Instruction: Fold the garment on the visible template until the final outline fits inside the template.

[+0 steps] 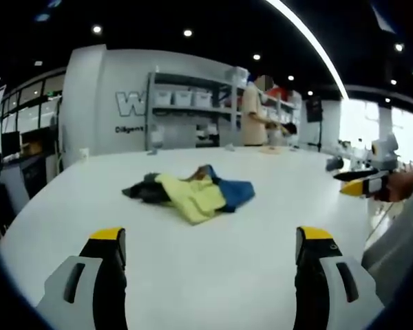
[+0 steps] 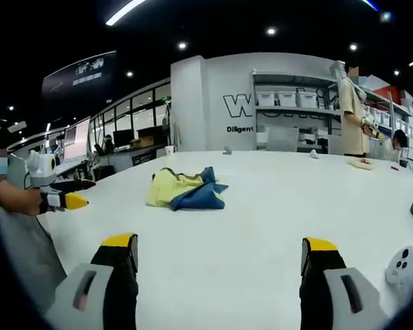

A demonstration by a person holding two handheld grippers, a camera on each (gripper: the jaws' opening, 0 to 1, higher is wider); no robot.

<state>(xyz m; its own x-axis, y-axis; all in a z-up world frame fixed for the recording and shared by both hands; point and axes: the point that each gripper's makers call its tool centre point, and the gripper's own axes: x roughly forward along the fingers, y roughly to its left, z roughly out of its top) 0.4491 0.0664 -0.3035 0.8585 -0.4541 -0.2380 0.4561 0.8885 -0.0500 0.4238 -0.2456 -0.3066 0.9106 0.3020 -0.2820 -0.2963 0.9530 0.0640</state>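
Left hand-held gripper (image 1: 210, 251) spread wide, holding nothing, above the white bench (image 1: 261, 227). Crumpled yellow, blue and dark garment (image 1: 191, 193) mid-bench, well beyond the jaws. Right hand-held gripper (image 2: 220, 258) likewise spread and empty, near a white controller (image 2: 404, 265).

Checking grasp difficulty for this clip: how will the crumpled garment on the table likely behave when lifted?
The garment lies bunched in soft folds, so it is probably floppy and will drape. It looks thin, so likely light. On the smooth white table it may slide when pushed.
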